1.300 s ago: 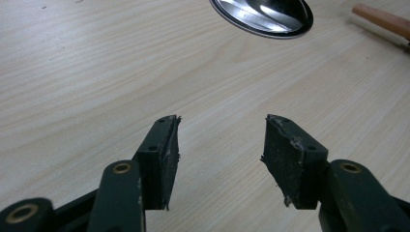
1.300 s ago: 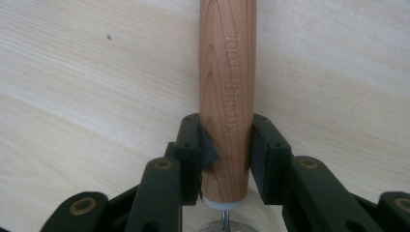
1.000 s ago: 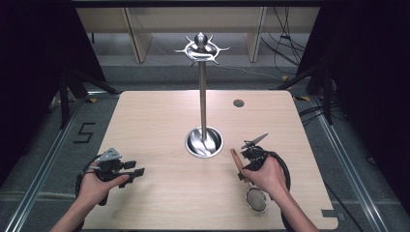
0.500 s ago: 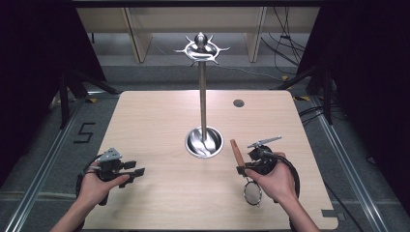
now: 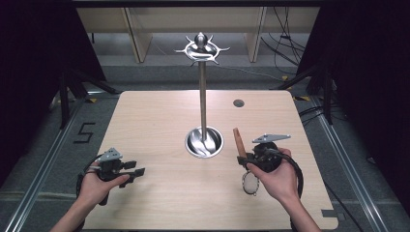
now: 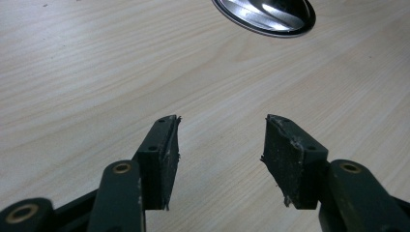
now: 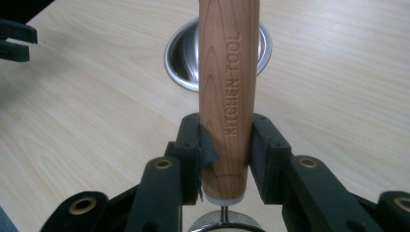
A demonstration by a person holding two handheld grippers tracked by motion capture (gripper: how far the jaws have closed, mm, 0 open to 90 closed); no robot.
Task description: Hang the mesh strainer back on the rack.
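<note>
Rising above the table (image 5: 159,121) near the stand's steel base (image 5: 204,142), the strainer's wooden handle (image 7: 227,87) sits clamped between the right gripper (image 7: 226,145) pads, mesh head (image 5: 250,182) hanging below the hand. The left gripper (image 6: 220,145) gapes wide, empty, over bare wood.

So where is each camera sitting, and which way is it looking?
High view: sits above the person's side, looks forward and down on the table; both forearms show, with the left gripper and right gripper.
Left gripper view: rides on the left gripper, looks along its open jaws over the tabletop toward the stand's metal base.
Right gripper view: rides on the right gripper, looks along jaws shut on the strainer's wooden handle.
Shared: all three see the metal base.
</note>
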